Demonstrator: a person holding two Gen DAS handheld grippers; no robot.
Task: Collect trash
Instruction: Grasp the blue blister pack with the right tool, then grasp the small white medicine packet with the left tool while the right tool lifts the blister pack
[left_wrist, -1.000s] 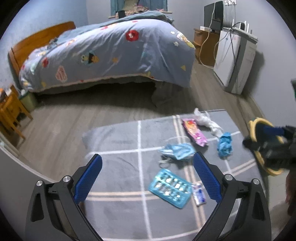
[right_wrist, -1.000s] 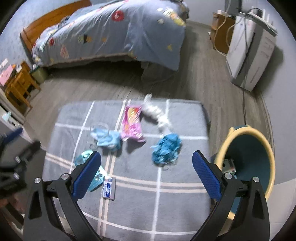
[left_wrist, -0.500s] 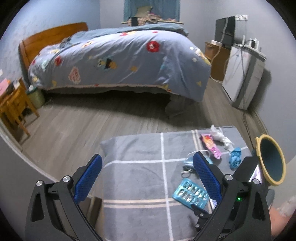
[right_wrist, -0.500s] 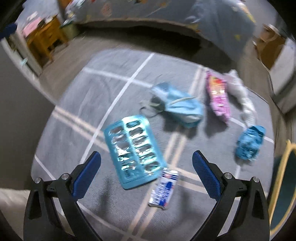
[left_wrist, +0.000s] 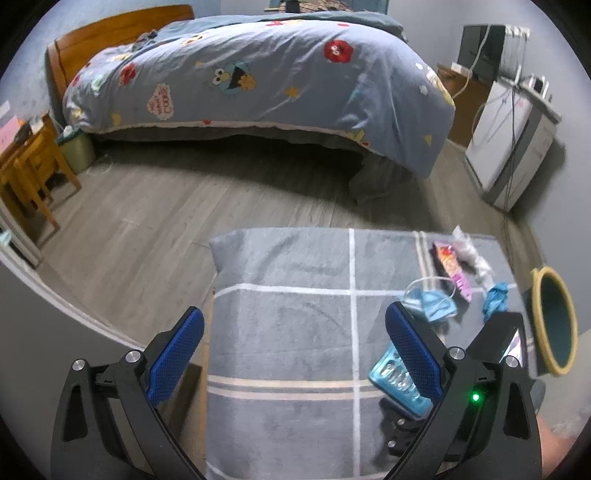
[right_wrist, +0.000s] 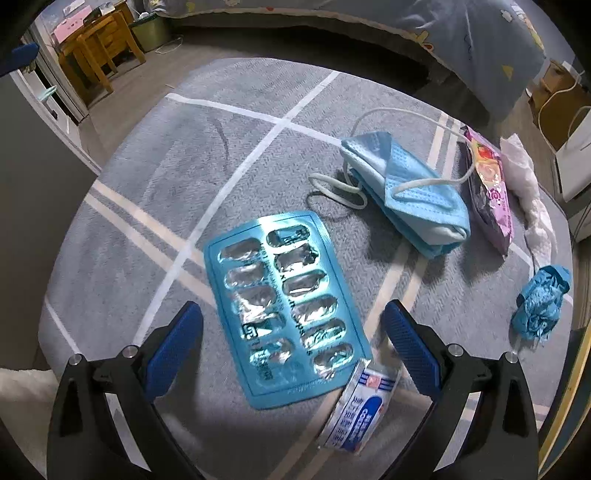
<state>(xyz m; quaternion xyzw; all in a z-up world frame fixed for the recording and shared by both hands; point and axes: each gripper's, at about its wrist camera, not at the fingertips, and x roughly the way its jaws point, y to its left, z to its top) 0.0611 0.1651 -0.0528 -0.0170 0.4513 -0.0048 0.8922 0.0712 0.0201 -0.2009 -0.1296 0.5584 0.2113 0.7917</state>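
Trash lies on a grey rug (right_wrist: 155, 192). A teal blister pack (right_wrist: 286, 306) sits between the fingers of my open right gripper (right_wrist: 291, 350), close below it. A small white-and-blue wrapper (right_wrist: 362, 413) touches its near corner. Further off lie a blue face mask (right_wrist: 410, 199), a pink snack packet (right_wrist: 491, 192), white crumpled tissue (right_wrist: 528, 184) and a crumpled blue glove (right_wrist: 543, 302). My left gripper (left_wrist: 295, 354) hangs open over bare rug (left_wrist: 288, 295), holding nothing. The left wrist view shows the blister pack (left_wrist: 395, 380) partly hidden behind its right finger, and a yellow-rimmed bin (left_wrist: 554, 321) at the right.
A bed with a blue quilt (left_wrist: 258, 74) stands behind the rug across grey wood floor (left_wrist: 166, 206). Wooden furniture (left_wrist: 26, 166) and a green basket (left_wrist: 75, 147) are at the left. A white appliance (left_wrist: 513, 147) with cables stands at the right wall.
My right gripper has dropped low over the rug and now straddles the blister pack. The left gripper has drifted left and back, so the trash sits further right in its view.
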